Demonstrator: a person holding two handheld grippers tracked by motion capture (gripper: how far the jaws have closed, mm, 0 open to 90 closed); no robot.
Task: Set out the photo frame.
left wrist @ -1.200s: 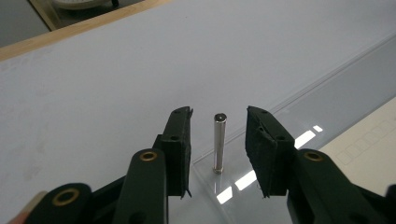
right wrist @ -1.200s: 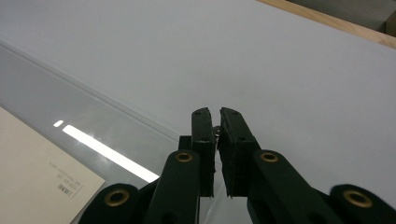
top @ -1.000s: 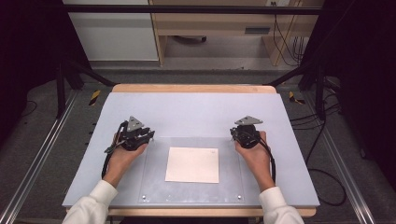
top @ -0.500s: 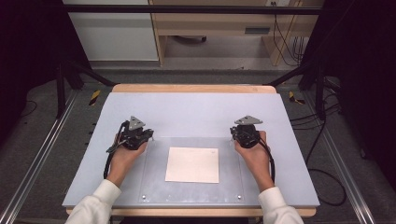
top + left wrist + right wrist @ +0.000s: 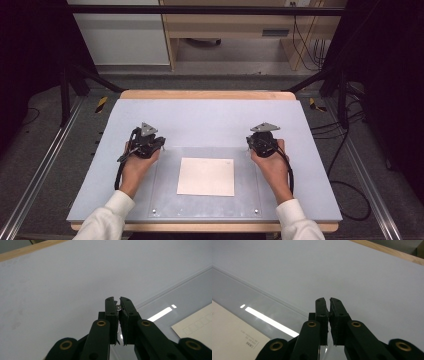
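Both the left gripper (image 5: 146,141) and the right gripper (image 5: 263,140) rest on the table (image 5: 210,117) with jaws pinched together on nothing, flanking the cream sheet of paper (image 5: 206,176) that lies flat under or on a clear acrylic plate (image 5: 165,200) near the table's front edge. Thin, smooth and flush, the sheet gives blunt black jaws no edge to catch, so I judge a pinch may skid or crease it. The glossy plate throws glare and could hide the paper's border.

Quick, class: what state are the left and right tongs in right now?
Left tongs: closed, holding nothing.
Right tongs: closed, holding nothing.
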